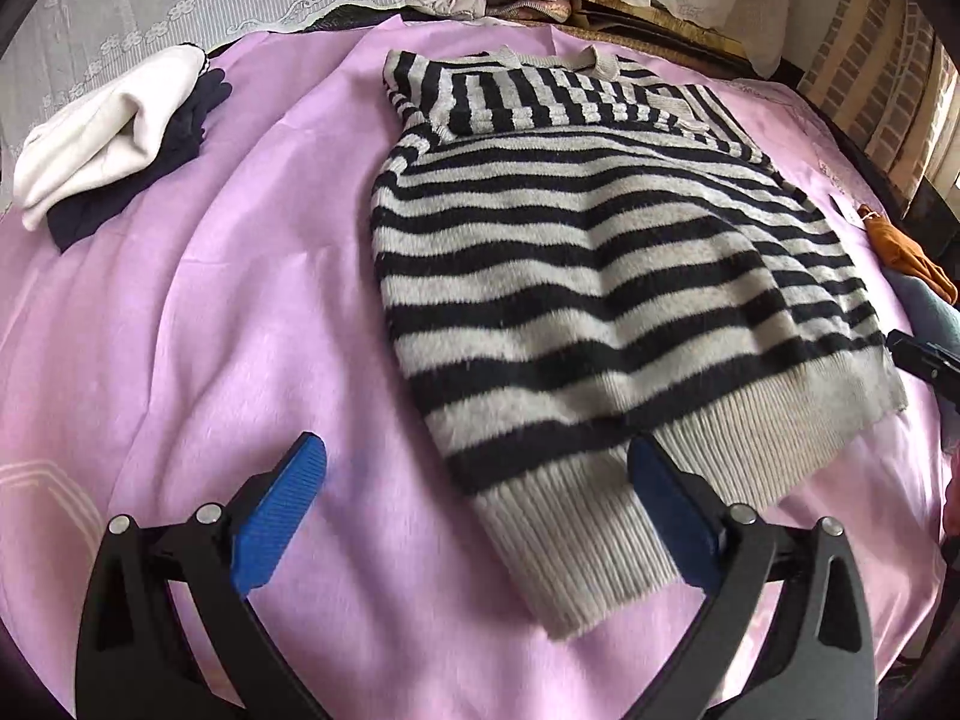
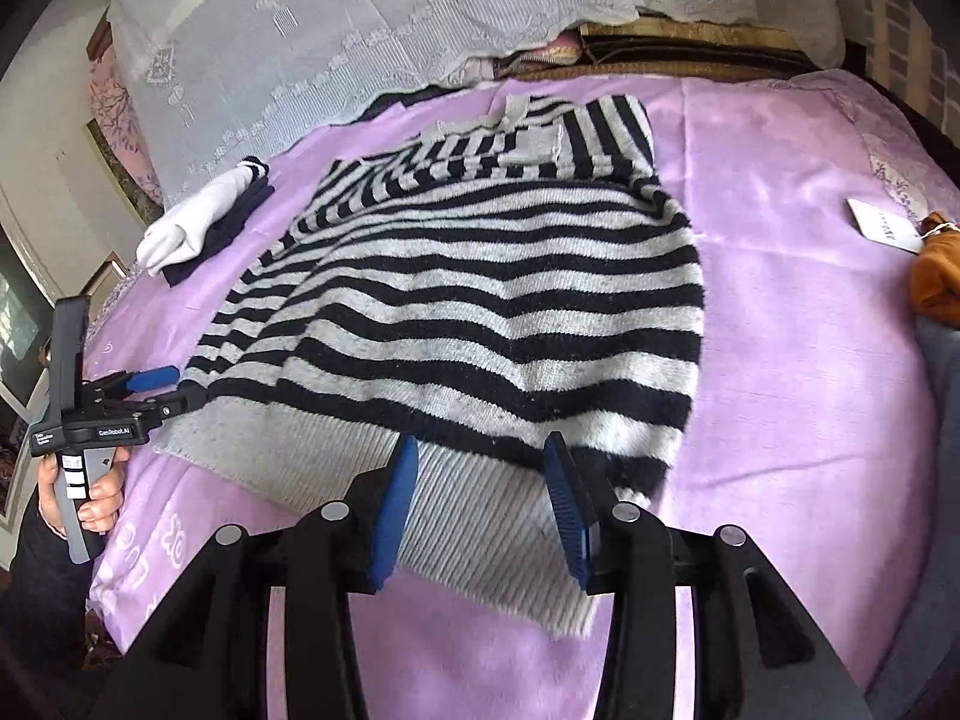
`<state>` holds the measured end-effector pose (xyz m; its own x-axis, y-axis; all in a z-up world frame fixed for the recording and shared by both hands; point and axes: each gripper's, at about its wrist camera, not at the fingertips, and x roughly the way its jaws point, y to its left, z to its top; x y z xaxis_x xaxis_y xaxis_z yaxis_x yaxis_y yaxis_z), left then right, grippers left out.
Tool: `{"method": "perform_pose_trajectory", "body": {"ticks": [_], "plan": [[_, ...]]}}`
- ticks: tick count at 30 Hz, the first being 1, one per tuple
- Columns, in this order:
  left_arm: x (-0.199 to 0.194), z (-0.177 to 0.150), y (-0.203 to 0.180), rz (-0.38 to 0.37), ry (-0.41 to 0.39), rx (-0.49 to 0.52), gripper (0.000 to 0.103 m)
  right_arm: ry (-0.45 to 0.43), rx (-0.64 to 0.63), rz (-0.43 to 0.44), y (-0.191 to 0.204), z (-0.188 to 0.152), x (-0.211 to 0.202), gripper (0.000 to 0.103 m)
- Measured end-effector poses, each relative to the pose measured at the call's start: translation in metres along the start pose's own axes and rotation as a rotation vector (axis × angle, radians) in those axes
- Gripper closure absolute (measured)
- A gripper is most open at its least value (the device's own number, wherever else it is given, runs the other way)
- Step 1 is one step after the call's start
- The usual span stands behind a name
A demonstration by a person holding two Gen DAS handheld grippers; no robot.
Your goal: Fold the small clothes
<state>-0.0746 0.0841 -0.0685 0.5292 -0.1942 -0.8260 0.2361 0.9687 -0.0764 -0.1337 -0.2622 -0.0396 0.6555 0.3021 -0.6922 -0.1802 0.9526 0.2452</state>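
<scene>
- Left wrist view: a pink-lilac bedspread (image 1: 228,300) fills the frame.
- On it, centre to right, lies the grey-and-black striped knitted sweater (image 1: 570,276), sleeves folded over its top, ribbed hem nearest me.
- At upper left sits a folded white garment (image 1: 108,126) on a dark navy one (image 1: 186,138).
- My left gripper (image 1: 477,468) hangs released at the bottom, holding nothing.
- Right wrist view: my right gripper (image 2: 480,468) stands parted over the ribbed hem, gripping nothing.
- An orange cloth (image 2: 936,276) lies at the right edge beside a white paper tag (image 2: 882,225).
</scene>
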Motion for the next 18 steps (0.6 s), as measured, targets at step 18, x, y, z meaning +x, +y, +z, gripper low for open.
{"method": "perform_pose_trajectory", "body": {"ticks": [18], "plan": [[0.007,-0.007,-0.003,-0.166,-0.008,-0.072,0.023,0.013,0.238,0.073,-0.044,-0.026,0.018,0.064]]}}
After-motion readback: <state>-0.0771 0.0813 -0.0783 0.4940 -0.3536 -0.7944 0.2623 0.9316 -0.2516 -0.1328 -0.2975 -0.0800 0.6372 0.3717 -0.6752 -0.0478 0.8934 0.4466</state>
